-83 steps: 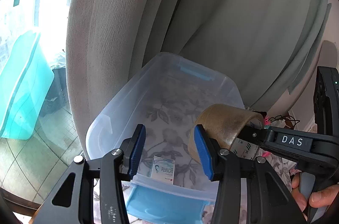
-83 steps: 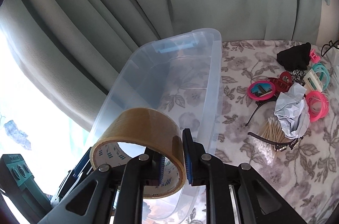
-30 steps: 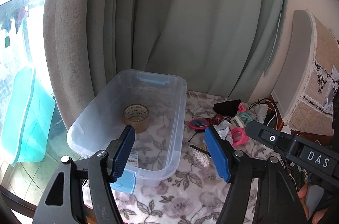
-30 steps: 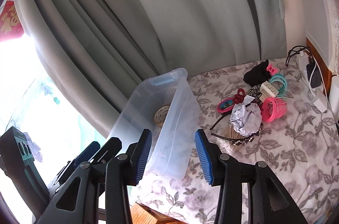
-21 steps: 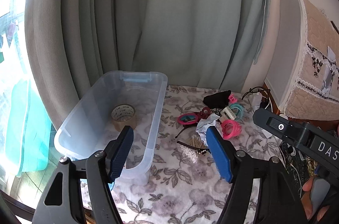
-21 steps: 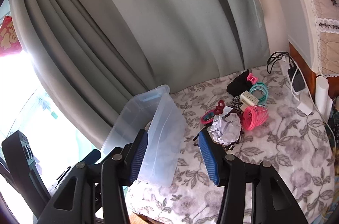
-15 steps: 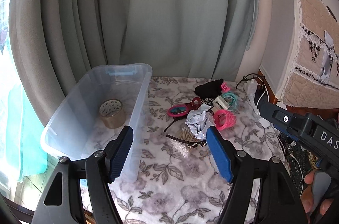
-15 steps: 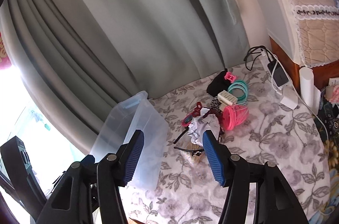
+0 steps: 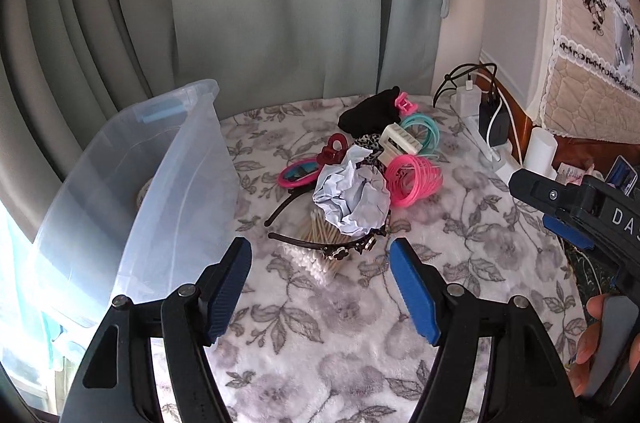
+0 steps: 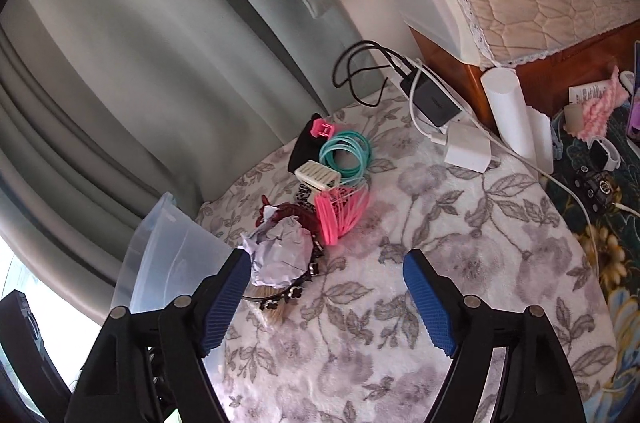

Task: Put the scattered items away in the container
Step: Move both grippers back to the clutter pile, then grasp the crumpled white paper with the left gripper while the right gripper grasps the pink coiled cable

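Both tools, left (image 9: pixel 320 283) and right (image 10: pixel 326 299), are spread wide and hold nothing. The crumpled paper ball (image 9: pixel 352 199) lies just ahead of the left tool, atop the cotton swabs (image 9: pixel 316 247). Likely light and crushable: grip across its middle. The clear container (image 9: pixel 160 183) stands to the left.

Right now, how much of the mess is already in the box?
Only the start looks done: one tape roll shows faintly through the box. Nothing is in hand; the left gripper and right gripper are both open. The pile remains on the blanket: crumpled paper, pink rings, cotton swabs, headbands and clips.
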Tool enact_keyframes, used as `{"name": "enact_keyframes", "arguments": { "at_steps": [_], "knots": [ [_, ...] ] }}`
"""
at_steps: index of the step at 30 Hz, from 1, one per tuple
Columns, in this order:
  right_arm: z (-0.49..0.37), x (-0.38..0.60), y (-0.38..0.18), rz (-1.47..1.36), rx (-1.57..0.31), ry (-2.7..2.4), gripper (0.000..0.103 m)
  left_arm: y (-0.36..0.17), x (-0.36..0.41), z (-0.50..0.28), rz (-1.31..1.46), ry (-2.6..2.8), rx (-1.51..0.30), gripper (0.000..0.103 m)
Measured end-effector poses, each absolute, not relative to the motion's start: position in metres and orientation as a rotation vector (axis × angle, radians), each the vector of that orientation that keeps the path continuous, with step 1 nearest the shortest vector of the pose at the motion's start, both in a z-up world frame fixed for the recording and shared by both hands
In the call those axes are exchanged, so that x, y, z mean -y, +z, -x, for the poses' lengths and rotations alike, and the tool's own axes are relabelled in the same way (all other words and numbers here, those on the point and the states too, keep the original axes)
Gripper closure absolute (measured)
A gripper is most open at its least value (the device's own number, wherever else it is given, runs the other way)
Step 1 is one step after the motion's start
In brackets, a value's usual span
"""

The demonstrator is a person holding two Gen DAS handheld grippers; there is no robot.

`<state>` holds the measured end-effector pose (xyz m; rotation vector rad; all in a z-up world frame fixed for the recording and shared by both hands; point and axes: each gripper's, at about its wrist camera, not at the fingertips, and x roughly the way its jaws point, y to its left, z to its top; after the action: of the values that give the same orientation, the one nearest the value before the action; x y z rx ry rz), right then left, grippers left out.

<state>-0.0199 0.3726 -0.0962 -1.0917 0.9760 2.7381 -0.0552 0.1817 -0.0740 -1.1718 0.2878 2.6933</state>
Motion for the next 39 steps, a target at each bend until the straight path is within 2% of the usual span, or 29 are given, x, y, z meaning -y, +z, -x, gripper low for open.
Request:
{"name": "enact_keyframes", "arguments": {
  "at_steps": [6,10,14,21,24,29,32,37,38,39],
  "knots": [
    [0.041,-0.379,-0.133,1.212,-0.994,2.685,0.021,-0.101,-0.183,0.079,1.265,2.63,-0.214,0.031],
    [0.058,-0.379,-0.15,1.286,-0.987,2.681,0.021,-0.114,-0.192,0.097,1.277,2.616,-0.257,0.031],
    [0.076,-0.375,-0.163,1.358,-0.998,2.674,0.021,-0.128,-0.201,0.116,1.308,2.594,-0.311,0.031],
    [0.112,-0.376,-0.173,1.391,-0.967,2.658,0.021,-0.146,-0.217,0.146,1.367,2.564,-0.298,0.031],
    [0.125,-0.376,-0.178,1.394,-0.966,2.645,0.021,-0.15,-0.219,0.157,1.383,2.532,-0.233,0.031],
    [0.138,-0.37,-0.182,1.416,-0.984,2.669,0.021,-0.152,-0.229,0.171,1.382,2.514,-0.212,0.035],
    [0.148,-0.366,-0.185,1.431,-0.938,2.674,0.021,-0.153,-0.229,0.178,1.39,2.495,-0.164,0.048],
    [0.158,-0.376,-0.196,1.411,-0.988,2.634,0.022,-0.155,-0.223,0.18,1.379,2.484,-0.105,0.05],
    [0.158,-0.376,-0.196,1.406,-0.985,2.633,0.025,-0.155,-0.222,0.18,1.374,2.483,-0.087,0.053],
    [0.159,-0.376,-0.195,1.402,-0.979,2.633,0.033,-0.154,-0.22,0.18,1.37,2.483,-0.073,0.053]
  ]
}}
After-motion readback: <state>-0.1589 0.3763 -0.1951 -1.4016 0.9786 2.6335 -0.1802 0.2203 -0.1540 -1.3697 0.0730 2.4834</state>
